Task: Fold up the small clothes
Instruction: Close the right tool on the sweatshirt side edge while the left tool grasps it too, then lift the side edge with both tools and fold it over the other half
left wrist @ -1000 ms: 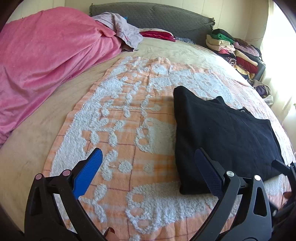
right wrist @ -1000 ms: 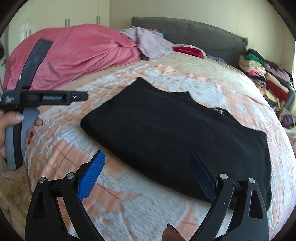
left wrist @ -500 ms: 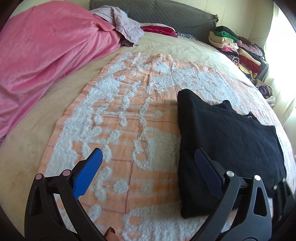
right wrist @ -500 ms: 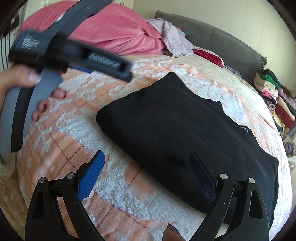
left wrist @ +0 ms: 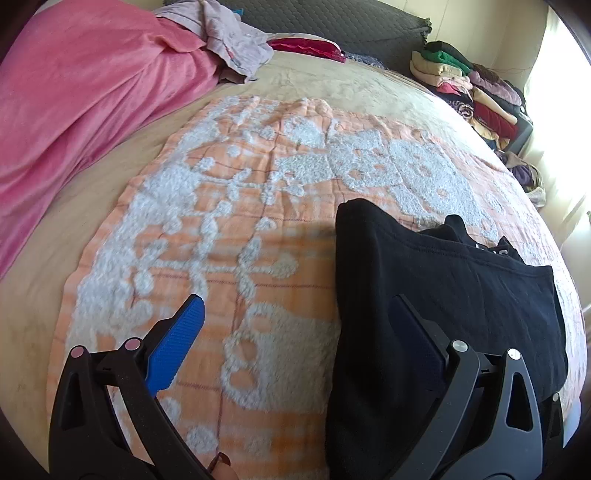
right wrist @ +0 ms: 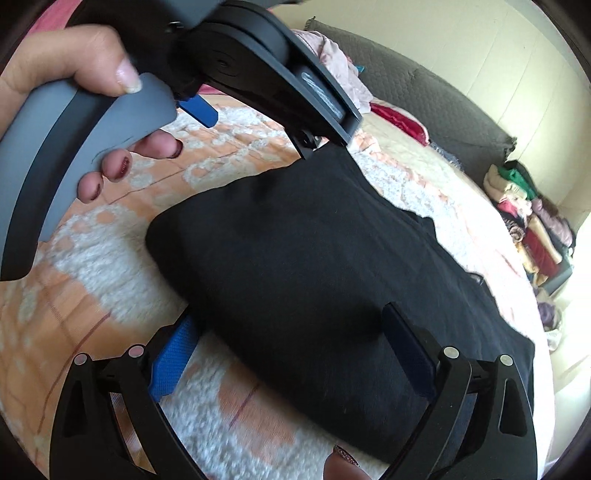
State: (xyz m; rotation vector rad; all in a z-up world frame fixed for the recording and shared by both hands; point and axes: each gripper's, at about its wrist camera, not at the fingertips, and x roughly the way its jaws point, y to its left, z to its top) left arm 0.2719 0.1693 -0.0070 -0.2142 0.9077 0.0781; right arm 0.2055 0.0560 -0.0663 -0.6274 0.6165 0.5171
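Both grippers have dropped in closer over the last second, and the left gripper (right wrist: 258, 110), which sat well off to the side before, now hangs right above the far end of the black garment (right wrist: 314, 266) in the right wrist view, with the person's hand (right wrist: 74, 92) wrapped round its grey handle.

One folded black garment, lying flat on the orange-and-white blanket (left wrist: 221, 240) that's spread over the bed (left wrist: 351, 88). It's a long rectangle. From the left wrist camera its long axis runs from the near edge of the bed up and away toward the headboard (left wrist: 332, 22), leaning a bit to the right, with a collar or label bit poking out at the far right side.

The left gripper (left wrist: 295, 332) is spread wide: one blue pad over the blanket, the other over the garment's left edge. The right gripper (right wrist: 291, 347) is spread wide too, straddling the near long edge of the garment, nothing pinched in either one.

Other stuff on the bed: one pink blanket (left wrist: 92, 110) bunched along the left side, one pale crumpled garment (left wrist: 229, 48) by the headboard, and one stack of folded clothes (left wrist: 476, 92) at the far right corner.
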